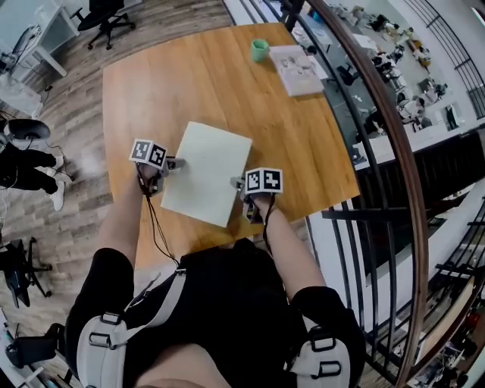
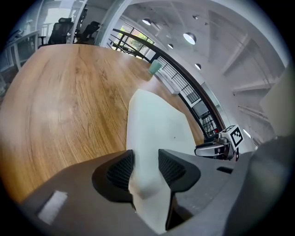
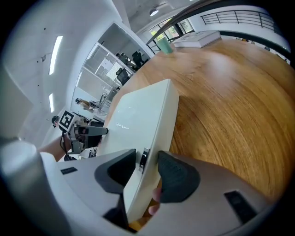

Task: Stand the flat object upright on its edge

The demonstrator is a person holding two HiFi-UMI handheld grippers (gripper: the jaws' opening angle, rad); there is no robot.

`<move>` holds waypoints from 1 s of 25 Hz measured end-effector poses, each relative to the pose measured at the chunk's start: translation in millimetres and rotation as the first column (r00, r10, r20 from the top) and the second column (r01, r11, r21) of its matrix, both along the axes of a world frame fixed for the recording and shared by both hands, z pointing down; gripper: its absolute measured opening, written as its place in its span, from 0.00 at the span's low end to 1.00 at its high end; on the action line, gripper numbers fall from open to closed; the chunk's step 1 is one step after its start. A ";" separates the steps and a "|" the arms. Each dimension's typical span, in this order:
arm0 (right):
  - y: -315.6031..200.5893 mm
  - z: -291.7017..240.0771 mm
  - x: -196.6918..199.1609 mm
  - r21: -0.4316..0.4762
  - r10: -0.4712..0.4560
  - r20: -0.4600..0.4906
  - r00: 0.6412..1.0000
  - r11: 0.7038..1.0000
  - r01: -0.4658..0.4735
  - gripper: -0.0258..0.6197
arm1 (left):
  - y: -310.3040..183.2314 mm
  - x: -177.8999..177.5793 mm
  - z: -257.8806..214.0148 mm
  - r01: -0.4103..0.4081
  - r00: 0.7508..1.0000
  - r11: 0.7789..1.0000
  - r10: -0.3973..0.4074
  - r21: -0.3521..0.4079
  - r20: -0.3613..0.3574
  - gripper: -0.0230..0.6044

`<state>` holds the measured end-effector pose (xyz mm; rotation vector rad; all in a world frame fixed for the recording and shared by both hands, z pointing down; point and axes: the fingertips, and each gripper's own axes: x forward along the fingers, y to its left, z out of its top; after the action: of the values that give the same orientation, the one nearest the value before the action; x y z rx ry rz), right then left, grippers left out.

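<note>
Over tabletop [image 1: 227, 83], left tool [image 2: 144, 167] grips slab [image 1: 208, 182], right tool [image 3: 148, 166] straddles it.

— What stands at the far end of the wooden table [image 1: 174, 83]?
— A green cup [image 1: 260, 50], and near it to the right a pale book [image 1: 297, 70] lying flat.
— And round the table?
— Plank floor [image 1: 72, 106]. A black office chair [image 1: 104, 17] far off. A curved railing [image 1: 399, 148] along the right side. At the left edge, a person [image 1: 23, 167] in black with white shoes.
</note>
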<state>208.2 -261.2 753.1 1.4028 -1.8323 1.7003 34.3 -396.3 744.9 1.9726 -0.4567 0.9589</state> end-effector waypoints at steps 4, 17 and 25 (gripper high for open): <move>1.6 -3.9 3.8 0.022 -0.014 -0.023 1.000 1.000 0.014 0.27 | 22.6 -11.4 -1.2 0.049 0.998 0.998 -0.050 -0.043 -0.026 0.30; -13.4 -47.3 -14.3 0.117 -0.247 -0.136 0.959 0.958 0.263 0.26 | 62.4 -52.8 -48.5 0.226 0.966 0.973 -0.219 0.036 -0.140 0.29; -66.4 -112.6 -32.9 0.286 -0.294 -0.242 0.925 0.889 0.358 0.26 | 41.1 -76.6 -126.7 0.274 0.952 0.928 -0.226 0.251 -0.204 0.29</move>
<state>175.3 -327.6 640.5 1.2252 -2.1589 1.0935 -42.3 -355.2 618.1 2.1593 -0.7578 0.5801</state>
